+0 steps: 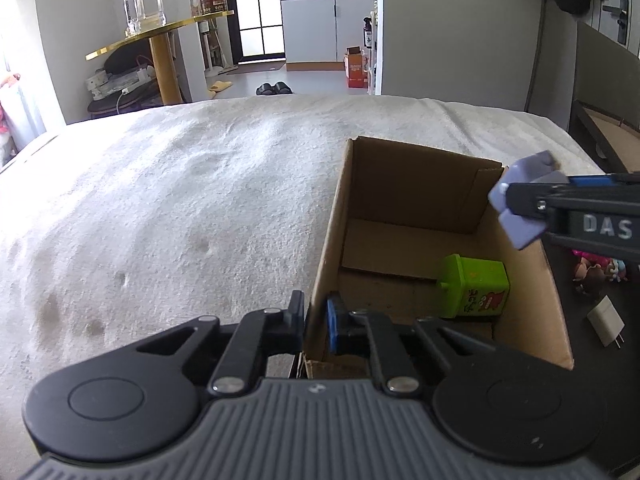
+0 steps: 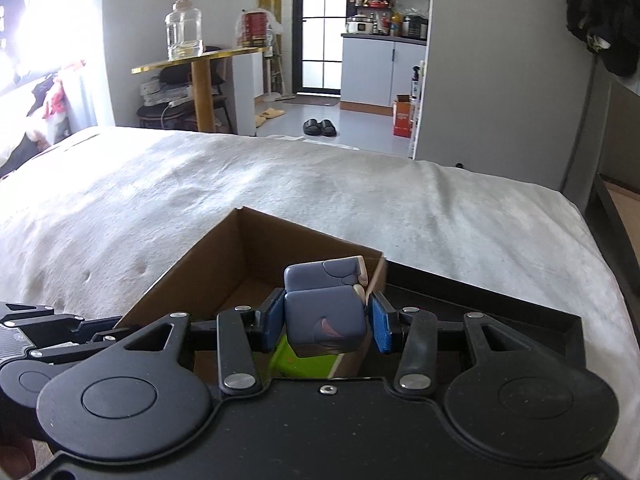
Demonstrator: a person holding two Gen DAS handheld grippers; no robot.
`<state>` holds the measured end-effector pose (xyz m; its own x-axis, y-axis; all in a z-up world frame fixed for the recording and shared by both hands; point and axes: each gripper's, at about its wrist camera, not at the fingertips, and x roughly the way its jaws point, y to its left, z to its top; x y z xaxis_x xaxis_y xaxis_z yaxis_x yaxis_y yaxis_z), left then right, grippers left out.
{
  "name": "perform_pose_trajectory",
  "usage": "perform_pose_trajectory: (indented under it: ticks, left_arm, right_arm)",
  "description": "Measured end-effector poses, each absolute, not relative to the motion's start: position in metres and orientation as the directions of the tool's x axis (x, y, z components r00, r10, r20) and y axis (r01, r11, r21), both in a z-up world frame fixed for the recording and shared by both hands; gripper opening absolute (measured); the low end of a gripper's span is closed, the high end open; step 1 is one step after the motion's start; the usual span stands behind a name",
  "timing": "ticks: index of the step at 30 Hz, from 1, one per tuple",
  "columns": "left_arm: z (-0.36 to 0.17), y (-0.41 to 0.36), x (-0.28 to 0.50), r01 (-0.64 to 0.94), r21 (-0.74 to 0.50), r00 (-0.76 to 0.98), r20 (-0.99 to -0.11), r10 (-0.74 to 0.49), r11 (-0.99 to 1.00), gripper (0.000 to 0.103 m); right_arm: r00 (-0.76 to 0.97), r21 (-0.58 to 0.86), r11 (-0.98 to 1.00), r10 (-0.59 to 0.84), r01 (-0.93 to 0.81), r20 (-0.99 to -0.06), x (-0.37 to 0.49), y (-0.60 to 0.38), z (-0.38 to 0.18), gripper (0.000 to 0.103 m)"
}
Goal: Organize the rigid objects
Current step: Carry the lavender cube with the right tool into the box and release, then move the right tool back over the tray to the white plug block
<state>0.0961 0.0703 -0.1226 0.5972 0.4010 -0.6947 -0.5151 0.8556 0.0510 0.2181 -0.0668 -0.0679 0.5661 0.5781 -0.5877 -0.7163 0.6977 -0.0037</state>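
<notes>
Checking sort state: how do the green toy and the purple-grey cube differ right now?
The green toy lies on the floor of the cardboard box; the purple-grey cube is held above the box in the right gripper. The green toy is one bright block with a printed label; the purple-grey cube is dull and made of hinged segments. Both are small rigid blocks.

— What have I got in the box?

— I see an open brown cardboard box point(image 1: 404, 184) on the white bed cover. On its floor, by the right wall, a small bright-green block with a cartoon print point(image 1: 474, 287) sits slightly tilted.

— And the purple piece?

— I see a grey-purple folding cube toy point(image 2: 326, 307) above the box's right side, its upper segment hinged back. It's off the floor, pinched between my right gripper's point(image 2: 326, 323) blue pads.
</notes>
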Motion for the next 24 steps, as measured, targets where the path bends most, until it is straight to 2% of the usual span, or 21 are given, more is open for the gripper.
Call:
perform_pose_trajectory:
  ticks: [13,19,24]
  left_arm:
    - [-0.124,0.076,0.096,-0.515,0.037,0.602,-0.696,0.391,0.857,0.011]
    - [-0.125,0.073,0.097,-0.514,0.051,0.593,-0.701,0.397,0.856,0.012]
    - [-0.118,0.072,0.098,-0.516,0.074,0.59,-0.691,0.417,0.853,0.014]
  right_arm:
    - [0.59,-0.076,0.701,0.531,-0.709,-0.608,0.213,-0.05,-0.079,0.047]
    - [0.587,-0.052,0.72,0.52,-0.692,-0.621,0.21,-0.065,-0.079,0.048]
    - [0.586,-0.005,0.754,0.507,-0.657,-0.632,0.213,-0.087,-0.079,0.054]
